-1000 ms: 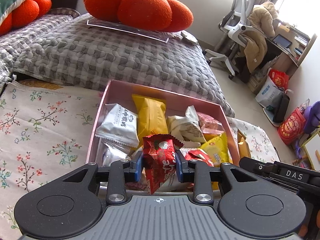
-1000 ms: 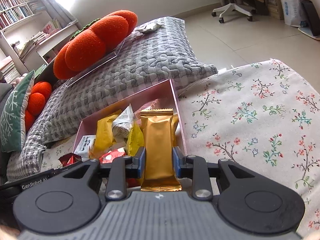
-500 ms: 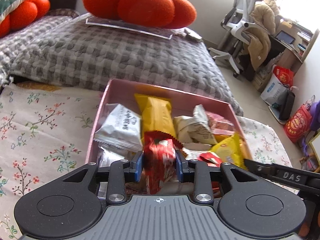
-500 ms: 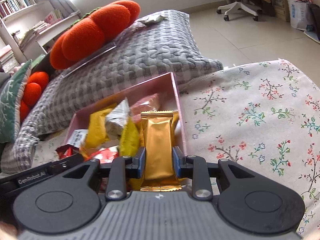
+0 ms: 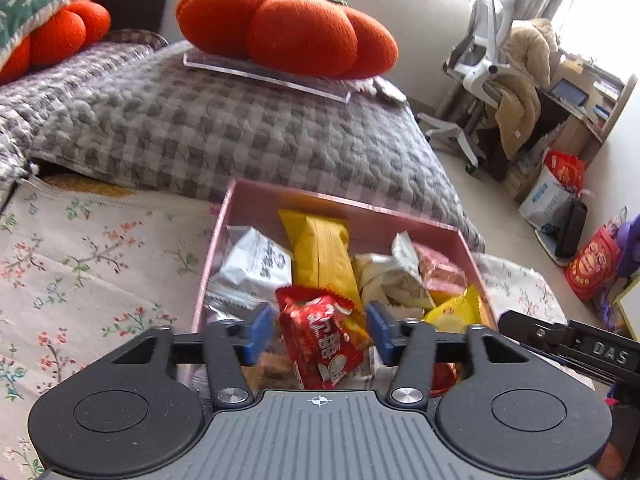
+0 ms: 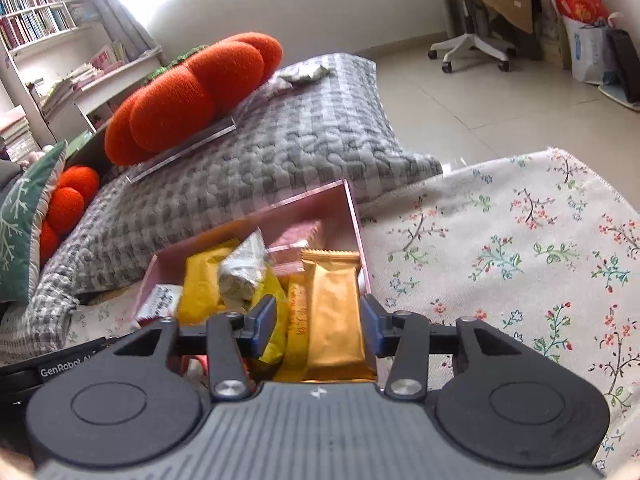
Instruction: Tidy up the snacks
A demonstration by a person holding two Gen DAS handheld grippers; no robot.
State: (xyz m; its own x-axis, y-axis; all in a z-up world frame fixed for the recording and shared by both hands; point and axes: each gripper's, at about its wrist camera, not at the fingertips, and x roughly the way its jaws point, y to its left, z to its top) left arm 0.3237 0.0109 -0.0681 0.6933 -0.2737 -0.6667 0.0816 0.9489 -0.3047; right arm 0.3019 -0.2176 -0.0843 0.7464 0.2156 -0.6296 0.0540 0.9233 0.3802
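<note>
A pink box [image 5: 360, 216] on the floral cloth holds several snack packets; it also shows in the right wrist view [image 6: 312, 210]. My left gripper [image 5: 320, 330] is open over the box's near end, its blue pads apart from a red snack packet [image 5: 324, 336] lying between them on the pile. My right gripper [image 6: 318, 320] is open over the box's right side; a gold snack bar [image 6: 336, 312] lies between its pads, close to the right one, resting on the other snacks. A yellow packet [image 5: 320, 252] and a white packet [image 5: 256, 264] lie further in.
A grey quilted cushion [image 5: 200, 128] lies behind the box, with an orange pumpkin pillow [image 5: 288, 32] on a clear tray. The floral cloth [image 6: 520, 248] spreads right of the box. An office chair [image 5: 484, 64] and bags [image 5: 560, 184] stand on the floor beyond.
Both grippers opened: the left let go of the red packet and the right let go of the gold bar, and both now rest in the box.
</note>
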